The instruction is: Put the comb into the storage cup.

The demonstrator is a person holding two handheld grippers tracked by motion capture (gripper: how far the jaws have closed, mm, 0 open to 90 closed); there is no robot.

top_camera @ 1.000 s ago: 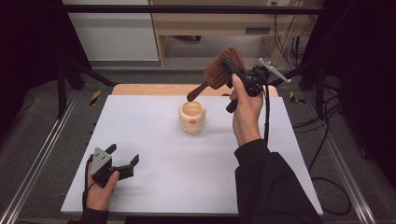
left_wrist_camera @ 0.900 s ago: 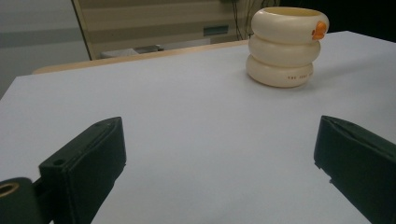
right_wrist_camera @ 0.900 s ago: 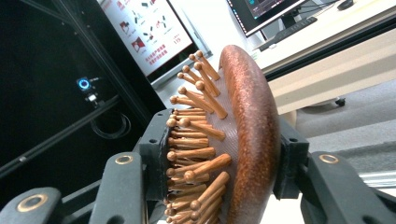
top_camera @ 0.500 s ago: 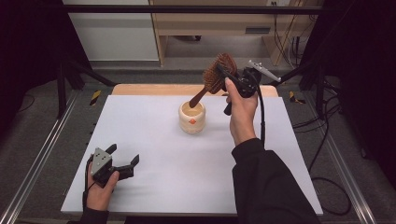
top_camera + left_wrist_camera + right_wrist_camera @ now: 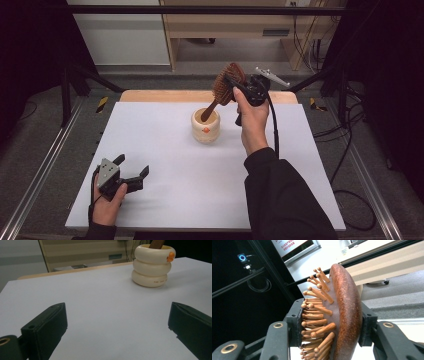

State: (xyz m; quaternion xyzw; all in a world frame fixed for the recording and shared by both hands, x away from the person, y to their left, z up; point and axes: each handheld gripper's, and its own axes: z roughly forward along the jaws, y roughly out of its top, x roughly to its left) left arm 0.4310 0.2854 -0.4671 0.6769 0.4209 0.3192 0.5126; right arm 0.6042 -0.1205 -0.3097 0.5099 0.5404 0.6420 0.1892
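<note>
With the right gripper (image 5: 231, 86) clamped on the wooden hairbrush (image 5: 226, 87), its handle tip sat in the cream holder (image 5: 205, 126) mid-table, probably needing lowering then release, while the left gripper (image 5: 131, 177) rested wide open and empty

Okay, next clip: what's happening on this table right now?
A person holds a gripper in each hand. The right gripper is clamped on the head of a wooden hairbrush, its fingers pressing the bristle side and the back. The brush's handle tip sits inside the cream ringed cup at the middle of the white table. The left gripper rests open near the front left, holding nothing.
</note>
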